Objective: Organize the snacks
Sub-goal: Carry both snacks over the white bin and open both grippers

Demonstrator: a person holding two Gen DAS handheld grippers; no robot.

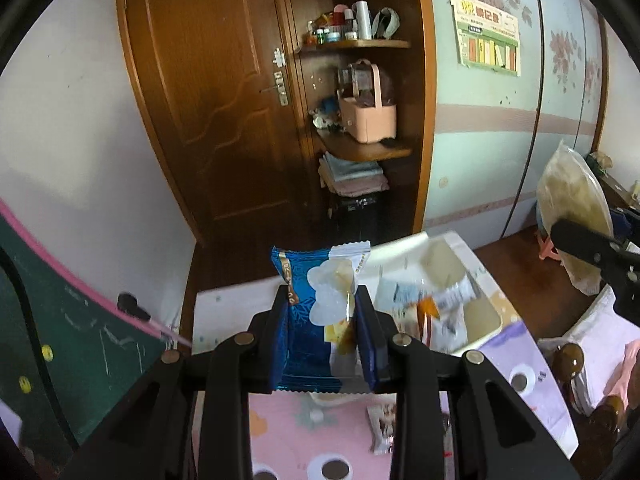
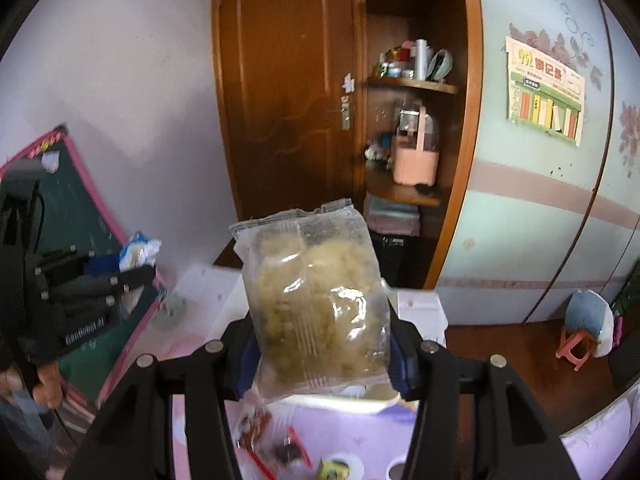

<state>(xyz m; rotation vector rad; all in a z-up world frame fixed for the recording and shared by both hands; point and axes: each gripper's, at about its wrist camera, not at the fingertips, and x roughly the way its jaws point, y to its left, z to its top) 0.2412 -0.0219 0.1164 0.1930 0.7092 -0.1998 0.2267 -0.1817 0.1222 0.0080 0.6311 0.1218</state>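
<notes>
Just beyond and below both tools sits the white bin (image 1: pixel 486 280), an open box on the purple-and-pink sheet, and the coming move turns on it. Seen from the left wrist, the bin lies ahead and a little to the right of the left tool (image 1: pixel 322 312), with loose wrappers already inside. From the right wrist, only its near rim (image 2: pixel 344 402) and far wall show, directly under and behind the held bag.

The left tool is clenched on a blue-and-white snack packet (image 1: pixel 308 304), pinched flat between the pads, its long axis upright and its crimped top edge pointing away from the camera. The right tool (image 2: pixel 322 344) grips a clear bag of pale yellow snacks (image 2: pixel 316 296) across its lower width, jaws standing partly apart around the bulk, the bag also standing upright.

Judging by the views, the right tool hangs more squarely over the bin; the left would need to carry its packet rightward.
</notes>
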